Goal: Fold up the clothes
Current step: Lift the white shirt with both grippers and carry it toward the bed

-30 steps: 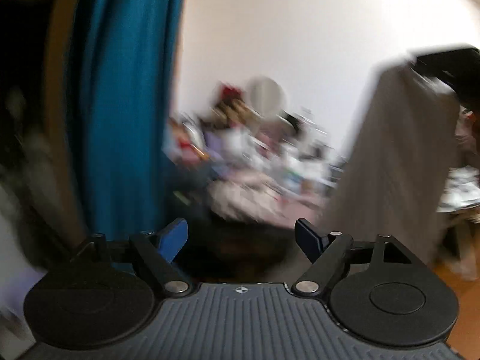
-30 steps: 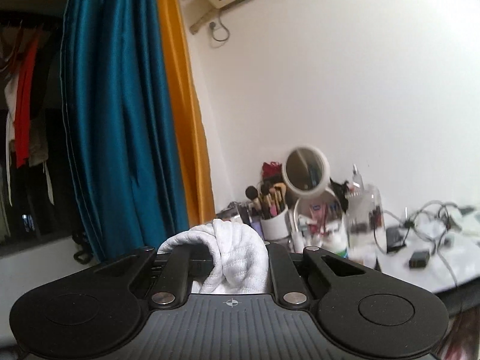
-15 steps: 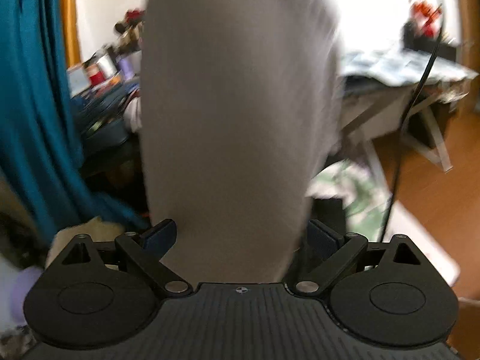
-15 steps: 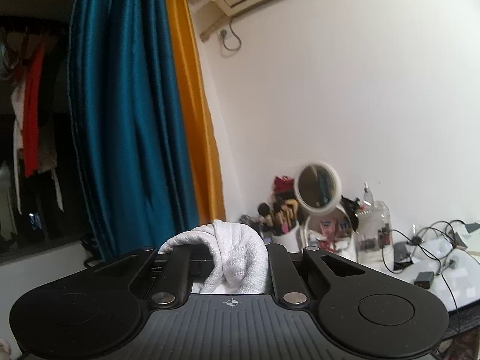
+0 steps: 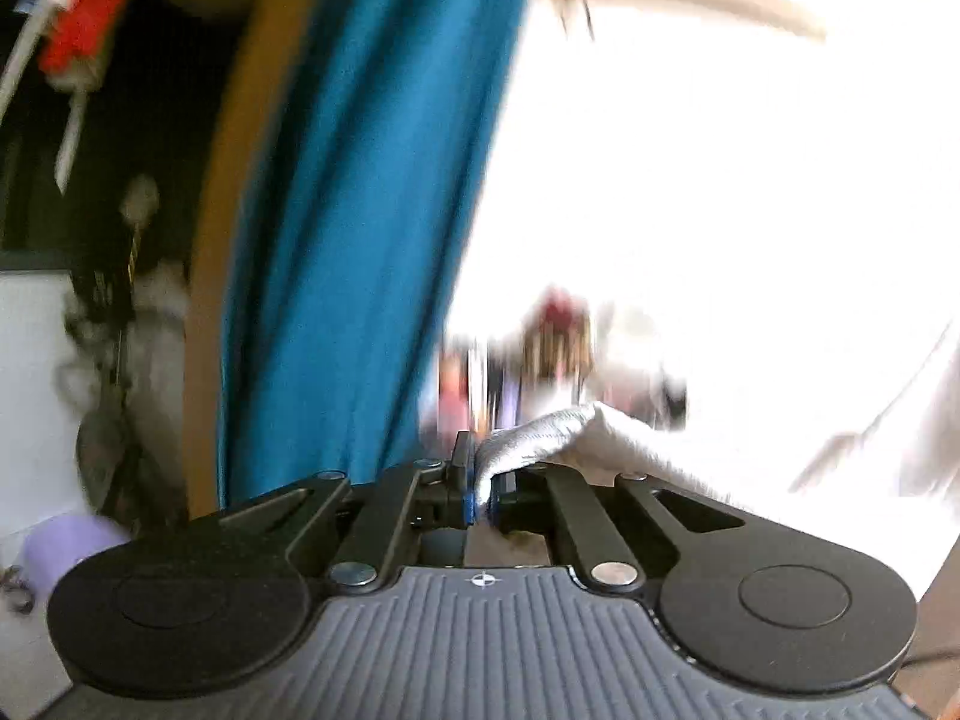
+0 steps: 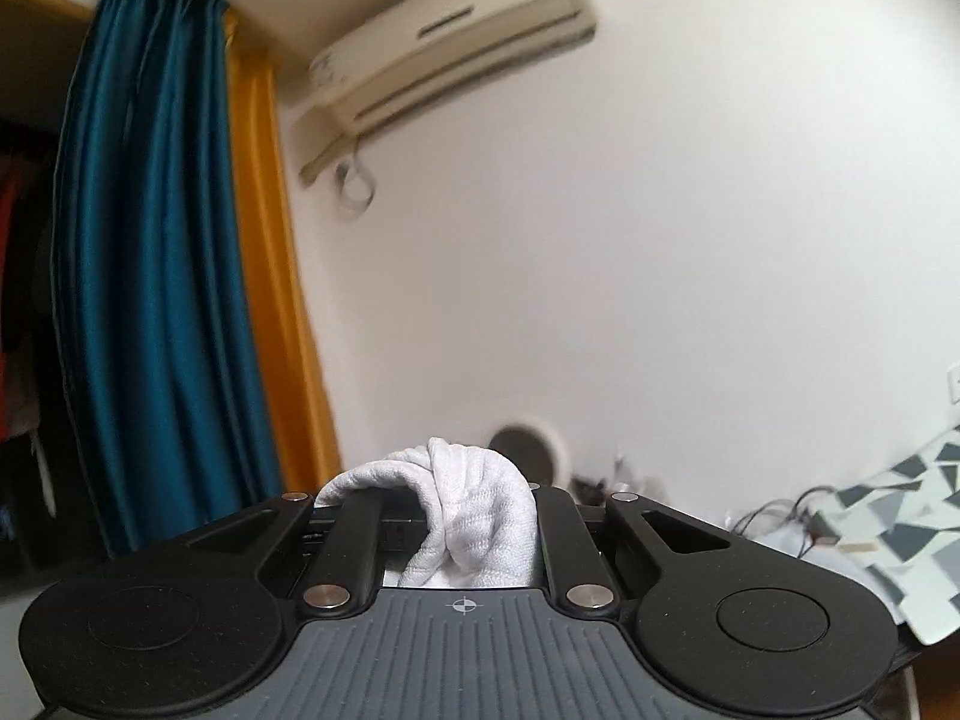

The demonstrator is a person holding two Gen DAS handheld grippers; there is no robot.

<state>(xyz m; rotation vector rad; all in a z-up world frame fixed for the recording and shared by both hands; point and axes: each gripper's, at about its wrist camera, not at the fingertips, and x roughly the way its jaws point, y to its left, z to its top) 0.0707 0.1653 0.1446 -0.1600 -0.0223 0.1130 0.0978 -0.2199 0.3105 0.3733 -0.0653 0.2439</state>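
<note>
A white knit garment (image 5: pixel 606 438) is held up in the air between both grippers. My left gripper (image 5: pixel 477 489) is shut on an edge of it, and the cloth stretches away to the right. My right gripper (image 6: pixel 456 531) is shut on a bunched fold of the same white garment (image 6: pixel 474 510), which bulges up between the jaws. The rest of the cloth hangs out of sight below. The left wrist view is blurred by motion.
A teal curtain (image 6: pixel 156 312) and an orange curtain (image 6: pixel 276 324) hang at the left. An air conditioner (image 6: pixel 444 54) is high on the white wall. A cluttered dressing table (image 5: pixel 540 360) with a round mirror (image 6: pixel 531 456) stands ahead. A patterned cloth (image 6: pixel 900 534) is at the right.
My left gripper was open and has closed on the garment's edge after swinging to it. My right gripper has risen and tilted up, still holding the cloth.
</note>
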